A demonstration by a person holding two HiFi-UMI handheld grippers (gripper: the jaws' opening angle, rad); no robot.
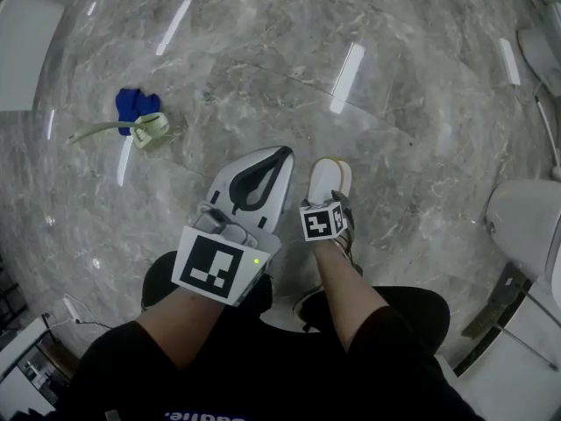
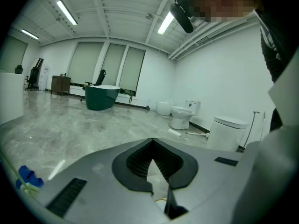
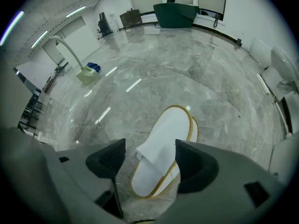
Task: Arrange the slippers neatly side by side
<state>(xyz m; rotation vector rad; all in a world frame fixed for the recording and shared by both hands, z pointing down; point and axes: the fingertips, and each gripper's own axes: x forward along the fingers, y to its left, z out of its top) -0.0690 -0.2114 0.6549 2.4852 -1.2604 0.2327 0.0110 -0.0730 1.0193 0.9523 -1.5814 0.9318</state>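
A white slipper (image 3: 161, 157) with a yellow rim is seen lying flat on the grey marble floor (image 1: 263, 60), just ahead of the person. Its long axis runs away from the person, with the covered toe at the far end and the open heel nearest. The right tool (image 3: 148, 148) is held over the heel end with its jaws spread wide, one on either side of the slipper. The left tool (image 2: 150, 140) is held alongside, level, with its jaw tips brought together. A dark green bathtub (image 2: 99, 97) is seen far off; its inside cannot be made out. A pale green object (image 1: 151, 130) is seen lying beside a blue item (image 1: 136, 103), well to the left.
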